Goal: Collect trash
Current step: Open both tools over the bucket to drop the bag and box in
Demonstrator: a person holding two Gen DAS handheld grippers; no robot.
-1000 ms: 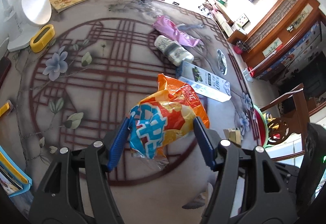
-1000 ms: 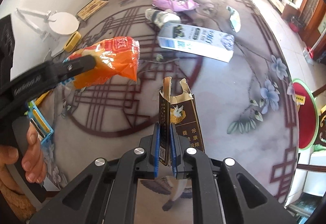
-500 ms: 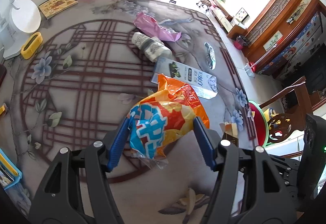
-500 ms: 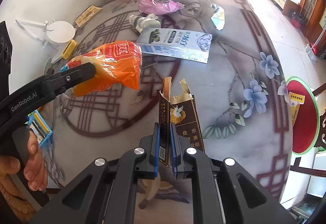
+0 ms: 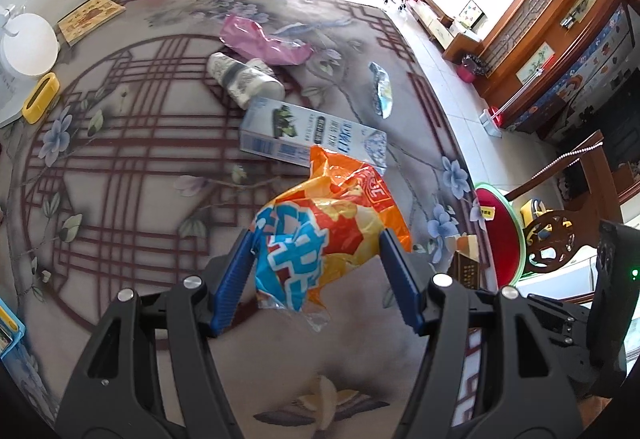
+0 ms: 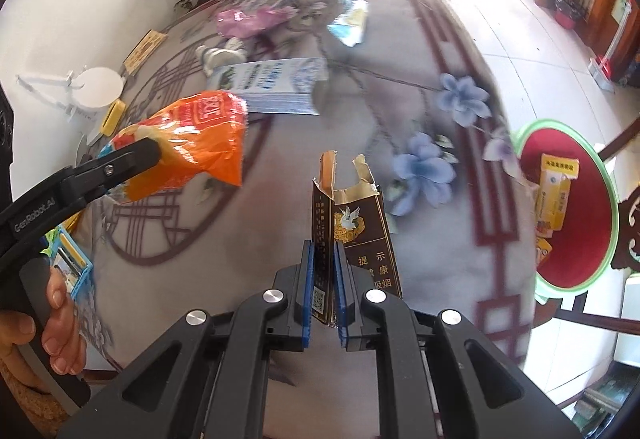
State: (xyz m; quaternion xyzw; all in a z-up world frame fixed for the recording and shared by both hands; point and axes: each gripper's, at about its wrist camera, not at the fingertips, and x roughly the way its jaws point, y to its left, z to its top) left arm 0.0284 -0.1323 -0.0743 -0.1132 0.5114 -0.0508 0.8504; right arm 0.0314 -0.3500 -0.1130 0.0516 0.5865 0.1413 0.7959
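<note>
Our left gripper (image 5: 316, 271) jaws hold the orange snack bag (image 5: 332, 227); our right gripper (image 6: 323, 279) jaws pinch the torn brown cigarette box (image 6: 352, 231) above the surface (image 5: 120, 167).

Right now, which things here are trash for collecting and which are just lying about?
Trash:
orange snack bag, in the left claw
brown cigarette pack, in the right claw
blue-and-white carton
paper cups
pink wrapper
silver-blue wrapper
red bin, where it goes

Lying about:
booklet
yellow holder
white lamp
</note>
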